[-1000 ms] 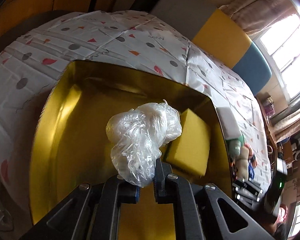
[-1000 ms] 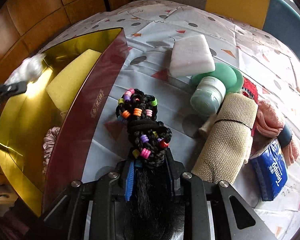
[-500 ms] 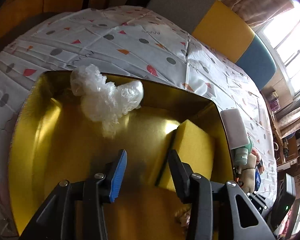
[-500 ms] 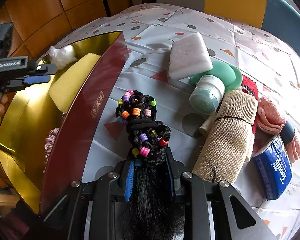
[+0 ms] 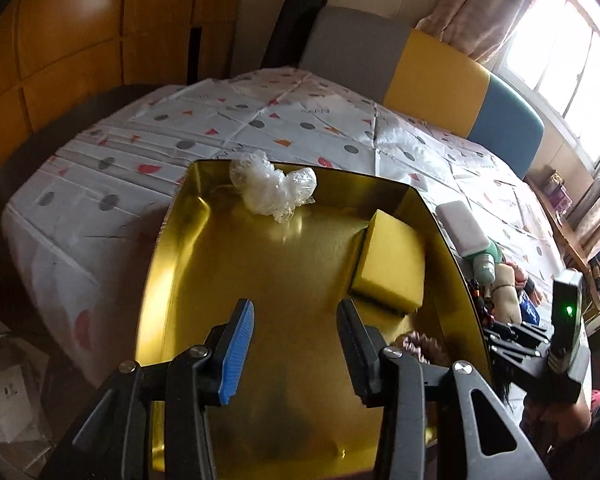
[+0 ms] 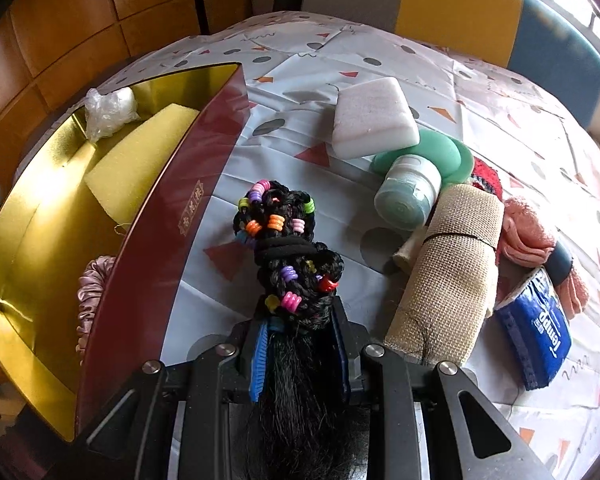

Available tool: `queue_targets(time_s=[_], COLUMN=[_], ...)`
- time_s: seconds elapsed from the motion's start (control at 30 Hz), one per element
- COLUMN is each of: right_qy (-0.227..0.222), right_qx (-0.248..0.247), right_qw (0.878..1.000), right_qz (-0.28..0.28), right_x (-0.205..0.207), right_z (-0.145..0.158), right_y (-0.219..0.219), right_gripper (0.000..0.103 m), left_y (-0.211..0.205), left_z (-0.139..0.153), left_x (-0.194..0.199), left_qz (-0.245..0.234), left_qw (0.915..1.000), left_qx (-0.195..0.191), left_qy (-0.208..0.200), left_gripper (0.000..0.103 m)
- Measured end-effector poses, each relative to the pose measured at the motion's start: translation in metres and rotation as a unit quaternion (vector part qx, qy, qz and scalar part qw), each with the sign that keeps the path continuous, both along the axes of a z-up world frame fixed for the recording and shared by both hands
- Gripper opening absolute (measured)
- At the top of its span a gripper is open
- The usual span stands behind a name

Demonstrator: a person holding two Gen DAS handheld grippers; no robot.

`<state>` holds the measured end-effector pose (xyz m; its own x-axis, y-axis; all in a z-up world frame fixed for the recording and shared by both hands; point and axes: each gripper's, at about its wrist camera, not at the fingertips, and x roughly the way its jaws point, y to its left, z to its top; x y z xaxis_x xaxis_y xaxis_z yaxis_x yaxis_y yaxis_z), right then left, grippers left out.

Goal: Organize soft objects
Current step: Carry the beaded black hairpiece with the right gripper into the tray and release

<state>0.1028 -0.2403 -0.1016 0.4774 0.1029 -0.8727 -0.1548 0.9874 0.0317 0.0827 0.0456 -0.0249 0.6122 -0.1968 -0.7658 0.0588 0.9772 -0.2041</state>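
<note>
A crumpled clear plastic bag (image 5: pixel 272 190) (image 6: pixel 110 110) lies in the far corner of the gold-lined box (image 5: pixel 188 260) (image 6: pixel 24 220). A yellow sponge (image 5: pixel 392 262) (image 6: pixel 140 160) and a pink scrunchie (image 5: pixel 420 344) (image 6: pixel 90 292) lie in the same box. My left gripper (image 5: pixel 294 308) hangs open over the box's near half, with nothing between its fingers. My right gripper (image 6: pixel 298 320) is shut on a black braided hairpiece (image 6: pixel 288 248) with coloured beads, just right of the box above the patterned cloth. The right gripper's body (image 5: pixel 540 344) shows at the right edge of the left wrist view.
On the cloth right of the hairpiece lie a white sponge (image 6: pixel 372 120), a green bottle (image 6: pixel 410 190), a beige rolled bandage (image 6: pixel 452 272), a pink cloth (image 6: pixel 528 232) and a blue tissue pack (image 6: pixel 536 328). The box's dark red outer wall (image 6: pixel 172 220) stands between hairpiece and tray.
My left gripper opened and let go of the plastic bag, which now rests in the box's far corner. The gripper then drew back and rose. The right gripper kept still with the hairpiece.
</note>
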Motion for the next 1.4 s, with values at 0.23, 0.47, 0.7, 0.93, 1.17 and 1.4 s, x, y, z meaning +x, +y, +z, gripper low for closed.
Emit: queue_targets(time_s=[0.23,0.47,0.7,0.93,1.17,1.4], right_qy=[-0.005,0.007,-0.011,-0.056,-0.059,-0.016], right_qx=[0.001,0.053,0.108,0.141,0.197,0.245], right_qw=[1.0,0.997,0.989,0.983,0.977,0.969], right_qz=[-0.02,-0.062,-0.102,-0.1,-0.046,-0.003], right_x=[-0.003,-0.007,-0.015,-0.024,-0.015,0.018], right_z=[0.001,0.007,0.028,0.072,0.097,0.086], right_y=[-0.001,-0.018,-0.039,-0.039,0.012,0.083], right_gripper=[0.026,0.025,0.024,0.024,0.024,0.025], left_y=[0.001,0.002,0.002,0.005,0.024,0.05], left_z=[0.006,0.006,0.002,-0.001,0.004,-0.002], left_x=[-0.016,-0.019,-0.018,-0.018,-0.019,-0.019], left_qz=[-0.003,-0.001,-0.002,0.0,0.025,0.06], left_qw=[0.9999,0.9999,1.0,1.0,0.9994,0.998], left_qx=[0.007,0.001,-0.003,-0.009,-0.016,-0.019], left_qy=[-0.011,-0.013,-0.007,-0.002,-0.014,-0.005], left_gripper=[0.043,0.043,0.043,0.043,0.043,0.043])
